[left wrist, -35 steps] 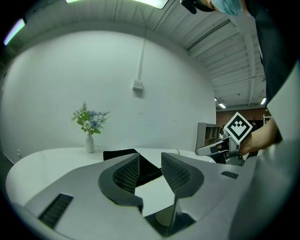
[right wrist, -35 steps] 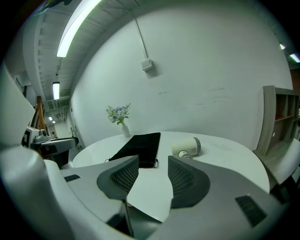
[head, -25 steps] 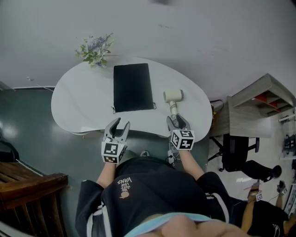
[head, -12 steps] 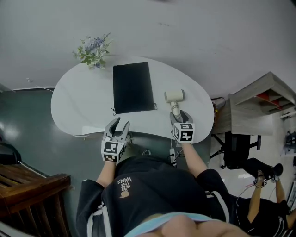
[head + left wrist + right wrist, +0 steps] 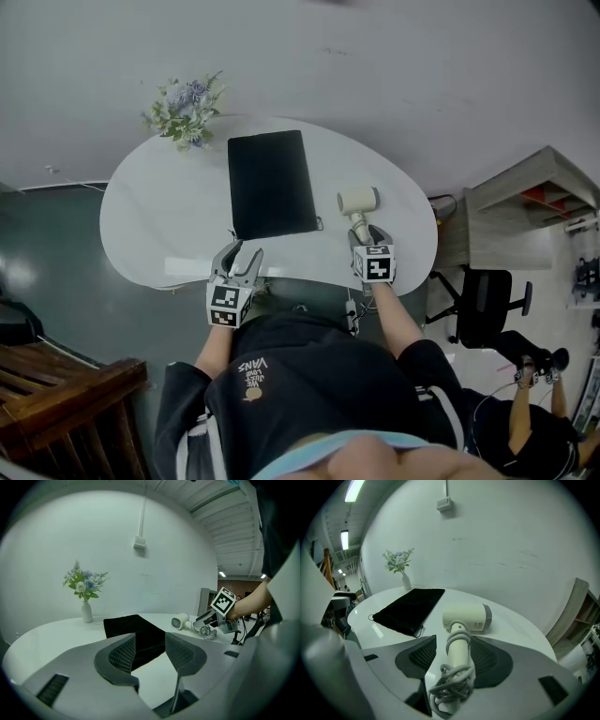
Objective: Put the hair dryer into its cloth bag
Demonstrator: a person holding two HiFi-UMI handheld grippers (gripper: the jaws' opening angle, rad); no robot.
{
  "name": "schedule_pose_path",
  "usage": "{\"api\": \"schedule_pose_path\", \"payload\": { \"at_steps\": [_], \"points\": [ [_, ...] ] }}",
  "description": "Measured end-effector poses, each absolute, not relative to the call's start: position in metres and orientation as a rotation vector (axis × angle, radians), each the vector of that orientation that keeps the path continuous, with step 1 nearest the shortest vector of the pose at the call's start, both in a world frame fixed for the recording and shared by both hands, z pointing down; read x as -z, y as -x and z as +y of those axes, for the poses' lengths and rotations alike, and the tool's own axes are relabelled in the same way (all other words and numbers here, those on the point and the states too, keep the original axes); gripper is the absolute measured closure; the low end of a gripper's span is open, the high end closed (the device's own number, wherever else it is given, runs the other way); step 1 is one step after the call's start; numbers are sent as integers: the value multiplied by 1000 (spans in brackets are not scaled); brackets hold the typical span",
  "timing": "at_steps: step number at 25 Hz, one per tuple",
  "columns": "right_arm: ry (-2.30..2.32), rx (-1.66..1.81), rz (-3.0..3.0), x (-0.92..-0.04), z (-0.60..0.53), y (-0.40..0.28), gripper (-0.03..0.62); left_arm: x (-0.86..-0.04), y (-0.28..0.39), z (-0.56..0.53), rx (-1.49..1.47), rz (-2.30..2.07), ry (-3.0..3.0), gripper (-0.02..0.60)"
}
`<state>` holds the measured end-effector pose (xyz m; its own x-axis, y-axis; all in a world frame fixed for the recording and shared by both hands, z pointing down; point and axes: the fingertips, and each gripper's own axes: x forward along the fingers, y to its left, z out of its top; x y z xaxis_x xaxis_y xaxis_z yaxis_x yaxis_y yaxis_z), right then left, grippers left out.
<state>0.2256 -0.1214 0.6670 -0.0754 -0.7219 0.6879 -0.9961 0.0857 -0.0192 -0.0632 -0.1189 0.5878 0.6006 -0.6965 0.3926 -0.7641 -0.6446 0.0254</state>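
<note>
Right gripper view shows the right tongs (image 5: pixel 455 648) spread wide, jaws just opened, astride the white hair dryer's (image 5: pixel 466 618) handle and its coiled cord (image 5: pixel 450 686) without pressing on them. The left tongs (image 5: pixel 150 644) have also just opened and grip nothing, poised over the near edge of the worktop (image 5: pixel 159 225). A black cloth bag (image 5: pixel 272 185) lies flat between them, drawstring end nearest the person; the hair dryer sits outside it, just to its right. The worktop is white and rounded, set against a pale wall (image 5: pixel 422 66). A vase of flowers (image 5: pixel 183 111) stands at the far left edge. A wooden shelf unit (image 5: pixel 534 202) and a black chair (image 5: pixel 478 305) stand to the right.
</note>
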Motion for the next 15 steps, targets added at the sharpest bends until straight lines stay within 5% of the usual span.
{"api": "schedule_pose_path", "payload": {
  "at_steps": [15],
  "points": [
    [-1529,-776,-1681,-706,-135,-230,385,-621,64,-148,-693,-1061,-2671,373]
  ]
}}
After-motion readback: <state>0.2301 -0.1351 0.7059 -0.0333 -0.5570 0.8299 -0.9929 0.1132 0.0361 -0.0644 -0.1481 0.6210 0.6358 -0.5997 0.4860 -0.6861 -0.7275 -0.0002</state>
